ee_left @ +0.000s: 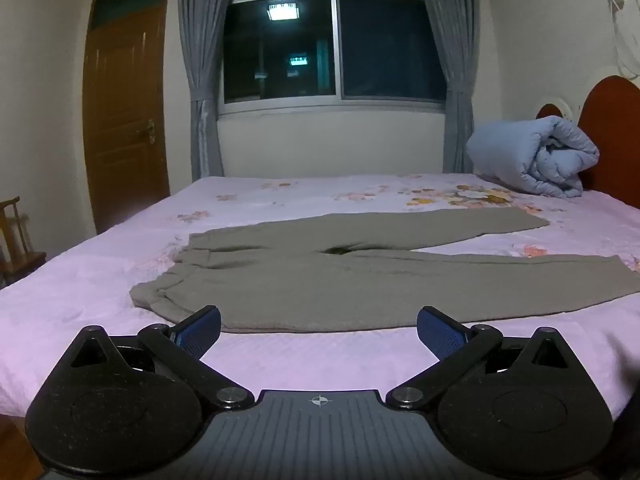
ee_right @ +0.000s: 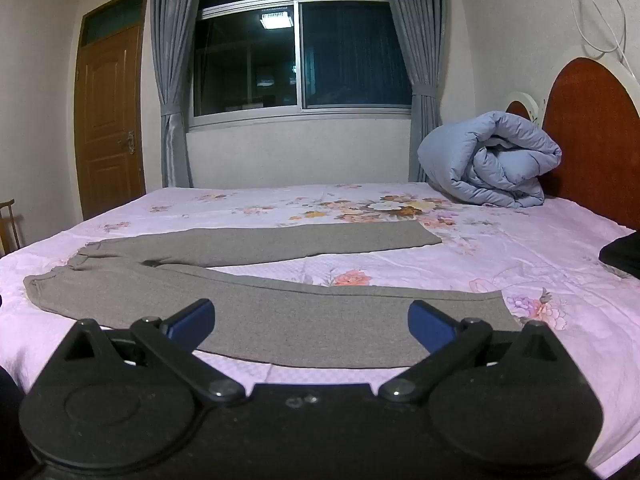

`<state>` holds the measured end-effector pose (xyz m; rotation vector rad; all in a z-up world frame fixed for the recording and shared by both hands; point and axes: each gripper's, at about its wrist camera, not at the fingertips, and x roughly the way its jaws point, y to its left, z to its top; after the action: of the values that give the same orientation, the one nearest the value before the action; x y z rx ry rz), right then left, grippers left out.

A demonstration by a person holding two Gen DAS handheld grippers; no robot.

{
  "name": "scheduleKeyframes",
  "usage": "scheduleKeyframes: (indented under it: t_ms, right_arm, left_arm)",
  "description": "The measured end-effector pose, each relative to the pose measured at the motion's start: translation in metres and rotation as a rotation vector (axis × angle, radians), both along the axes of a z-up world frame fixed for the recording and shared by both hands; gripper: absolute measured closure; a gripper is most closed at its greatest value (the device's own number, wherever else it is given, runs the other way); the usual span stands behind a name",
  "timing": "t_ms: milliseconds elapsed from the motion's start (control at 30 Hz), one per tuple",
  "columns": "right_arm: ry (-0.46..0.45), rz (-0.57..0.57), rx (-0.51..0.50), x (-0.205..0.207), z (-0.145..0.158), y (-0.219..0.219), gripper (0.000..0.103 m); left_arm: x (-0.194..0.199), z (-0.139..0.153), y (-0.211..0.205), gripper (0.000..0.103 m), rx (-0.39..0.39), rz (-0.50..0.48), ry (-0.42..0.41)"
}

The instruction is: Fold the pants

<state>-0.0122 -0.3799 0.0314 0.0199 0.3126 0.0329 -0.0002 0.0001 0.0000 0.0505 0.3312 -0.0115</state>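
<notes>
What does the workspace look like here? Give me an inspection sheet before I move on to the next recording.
Surface: bed with pink floral sheet, smooth.
Job's things: grey pants laid flat and unfolded, waistband to the left, both legs spread apart towards the right.
Clutter: rolled blue quilt by the headboard; dark item at the right edge, unidentifiable.
Grippers: left tool open, empty, near the pants' closest edge; right tool open, empty, over the nearer leg.
Cables: white cord on the wall above the headboard.
Surroundings: dark window, grey curtains, wooden door, chair.
</notes>
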Motion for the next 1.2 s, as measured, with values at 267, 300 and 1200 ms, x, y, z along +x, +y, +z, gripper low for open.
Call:
scheduleKeyframes:
  t_ms: [267, 300, 1200]
  right_arm:
    - [-0.005, 0.000, -0.003, 0.0000, -0.0005, -0.0001, 0.006]
    - [-0.006, 0.000, -0.003, -0.0003, -0.0005, 0.0000, 0.006]
    - [-0.003, 0.000, -0.002, -0.0041, -0.0006, -0.0015, 0.006]
  left_arm:
    - [0.0023, -0.0025, 0.0015, 0.000, 0.010, -0.002, 0.014]
    - [0.0027, -0.0030, 0.0015, 0.000, 0.009, -0.002, 0.015]
    - [0.0026, -0.0027, -0.0005, 0.000, 0.009, -0.002, 0.022]
